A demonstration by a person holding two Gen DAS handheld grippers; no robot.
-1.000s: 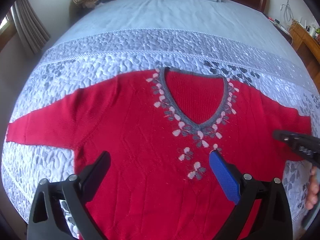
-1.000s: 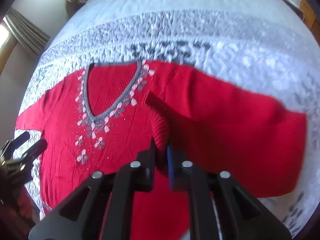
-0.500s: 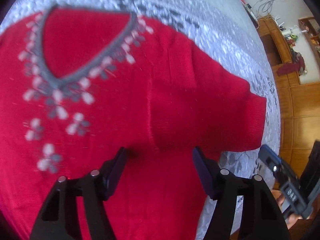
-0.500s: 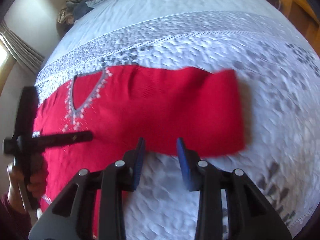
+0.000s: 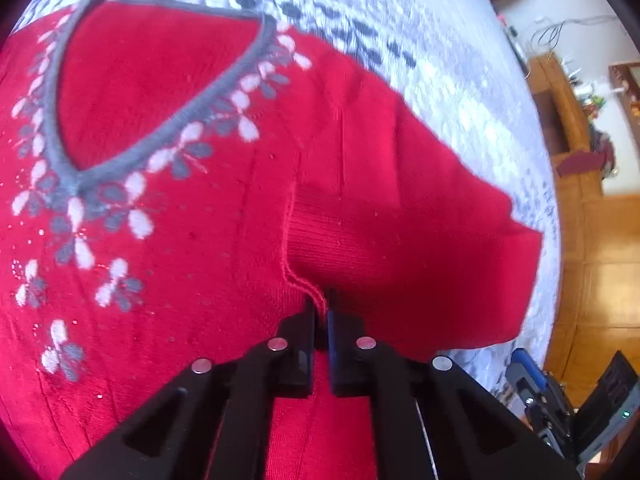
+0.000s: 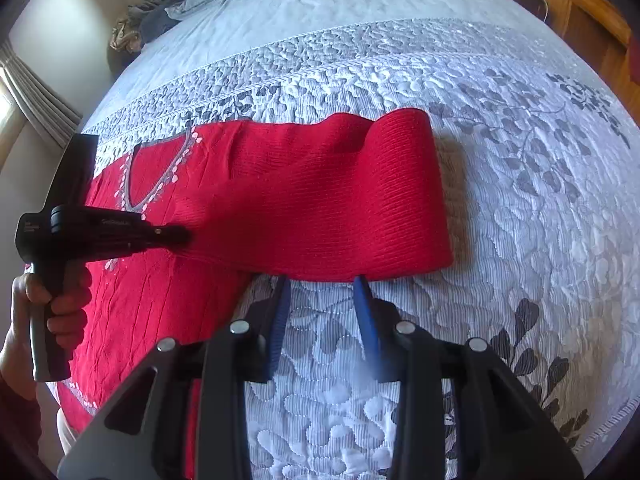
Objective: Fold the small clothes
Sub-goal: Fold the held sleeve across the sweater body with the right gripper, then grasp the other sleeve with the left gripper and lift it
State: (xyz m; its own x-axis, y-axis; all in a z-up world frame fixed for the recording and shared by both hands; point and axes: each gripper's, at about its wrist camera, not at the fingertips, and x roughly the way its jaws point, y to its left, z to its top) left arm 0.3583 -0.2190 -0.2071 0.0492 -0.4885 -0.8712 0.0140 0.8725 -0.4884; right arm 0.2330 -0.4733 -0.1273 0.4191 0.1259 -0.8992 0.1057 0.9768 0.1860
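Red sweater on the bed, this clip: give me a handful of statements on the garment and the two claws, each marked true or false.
1. The left claw is shut on the red sweater at the seam where the sleeve meets the body. True.
2. The right claw grips the sleeve cuff. False: its fingers stand open over the quilt, just below the sleeve's edge, holding nothing.
3. The sweater lies with its V-neck side up. True.
4. The sleeve is folded flat across the chest. False: it stretches out sideways onto the quilt.
5. The neck trim is white. False: it is grey, with white and grey petals beside it.
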